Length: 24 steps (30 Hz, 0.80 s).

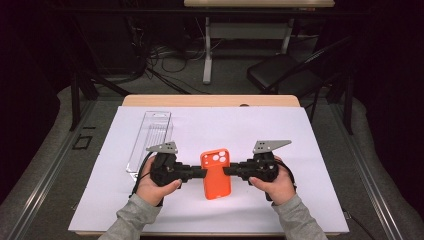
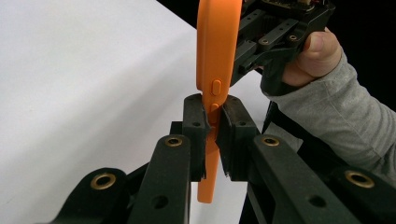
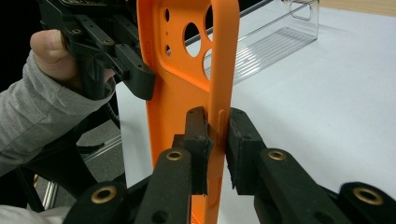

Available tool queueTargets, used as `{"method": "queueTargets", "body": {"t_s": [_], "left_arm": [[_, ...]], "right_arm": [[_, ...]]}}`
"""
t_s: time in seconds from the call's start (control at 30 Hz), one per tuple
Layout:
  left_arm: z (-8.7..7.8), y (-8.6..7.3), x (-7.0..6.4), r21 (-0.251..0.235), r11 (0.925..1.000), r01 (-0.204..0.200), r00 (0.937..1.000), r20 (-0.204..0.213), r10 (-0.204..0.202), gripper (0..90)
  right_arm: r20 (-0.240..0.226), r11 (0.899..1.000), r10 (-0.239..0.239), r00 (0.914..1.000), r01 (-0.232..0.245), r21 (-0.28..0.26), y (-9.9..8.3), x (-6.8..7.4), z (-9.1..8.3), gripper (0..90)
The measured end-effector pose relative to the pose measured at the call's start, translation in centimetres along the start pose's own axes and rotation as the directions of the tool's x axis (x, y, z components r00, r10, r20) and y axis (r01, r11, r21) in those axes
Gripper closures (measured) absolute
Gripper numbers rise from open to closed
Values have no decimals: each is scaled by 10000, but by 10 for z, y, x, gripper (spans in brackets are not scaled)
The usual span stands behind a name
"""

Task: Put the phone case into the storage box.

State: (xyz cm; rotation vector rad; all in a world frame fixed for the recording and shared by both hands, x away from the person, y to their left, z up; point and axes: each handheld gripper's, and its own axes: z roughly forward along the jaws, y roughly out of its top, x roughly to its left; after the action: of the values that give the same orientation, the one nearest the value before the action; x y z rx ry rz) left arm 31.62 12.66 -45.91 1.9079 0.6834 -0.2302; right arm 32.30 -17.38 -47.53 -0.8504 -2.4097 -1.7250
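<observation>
an orange soft silicone phone case [image 1: 216, 173] with camera cutouts is held above the white table sheet [image 1: 300, 150], near centre. the left gripper [image 1: 200, 173] pinches its nine o'clock edge; the right gripper [image 1: 229, 171] pinches its three o'clock edge. uneven pulling could likely peel the thin rim free, dropping the case. a clear plastic box [image 1: 150, 137] lies at ten o'clock.

A sheet [image 1: 300, 130] is covering most of the table [image 1: 210, 100], filling the middle of the high view. A case [image 1: 217, 173] is sitting at lower centre of the frame, between the two grippers. The left gripper [image 1: 199, 173] is meeting its left edge; the right gripper [image 1: 228, 171] is meeting its right edge. A tray [image 1: 150, 141] is lying left of centre, above the left gripper.
</observation>
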Motion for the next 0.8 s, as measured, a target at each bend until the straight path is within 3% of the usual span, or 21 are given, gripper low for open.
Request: {"method": "queueTargets", "body": {"t_s": [0.3, 0.8], "left_arm": [[-1, 1, 0, 36, 10000, -91, 9999, 84, 91, 821], [-2, 1, 1, 38, 9999, -152, 9998, 95, 152, 818]], "right_arm": [[-328, 10000, 75, 9994, -76, -33, -1, -3, -1, 812], [-344, 9999, 95, 9994, -96, -45, -1, -2, -1, 816]]}}
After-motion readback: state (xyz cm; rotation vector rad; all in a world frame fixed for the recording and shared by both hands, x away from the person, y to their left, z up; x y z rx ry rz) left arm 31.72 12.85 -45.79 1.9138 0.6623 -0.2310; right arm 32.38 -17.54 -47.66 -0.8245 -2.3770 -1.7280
